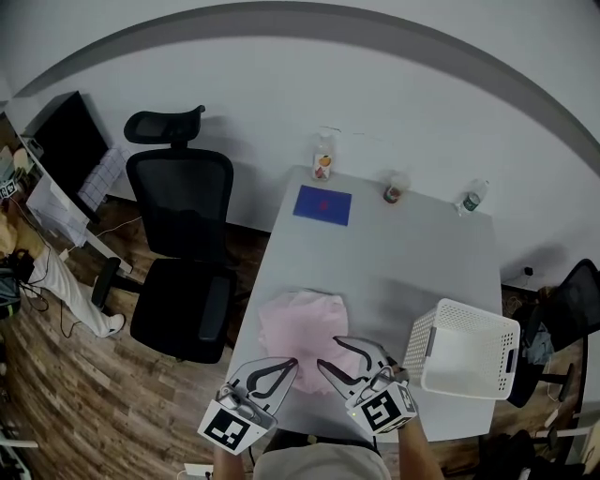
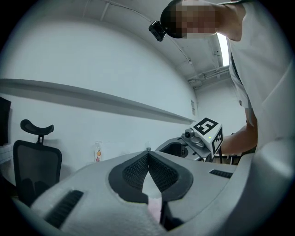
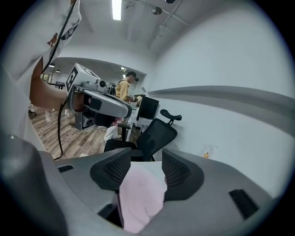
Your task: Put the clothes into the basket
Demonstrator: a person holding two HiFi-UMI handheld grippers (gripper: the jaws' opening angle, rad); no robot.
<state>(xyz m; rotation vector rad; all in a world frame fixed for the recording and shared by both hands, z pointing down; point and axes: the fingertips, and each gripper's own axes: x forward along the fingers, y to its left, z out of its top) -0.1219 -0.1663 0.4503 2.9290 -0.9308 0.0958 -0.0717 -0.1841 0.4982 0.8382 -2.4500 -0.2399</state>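
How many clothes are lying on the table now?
1: a pink cloth at the near edge of the table, left of the basket. Another could be hidden under it.

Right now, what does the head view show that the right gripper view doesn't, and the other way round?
Only the head view shows the white basket and the blue sheet at the far end of the tabletop. Only the right gripper view shows a ceiling light and a person standing far back in the room. Both show the pink garment, the black office chair and the left gripper.
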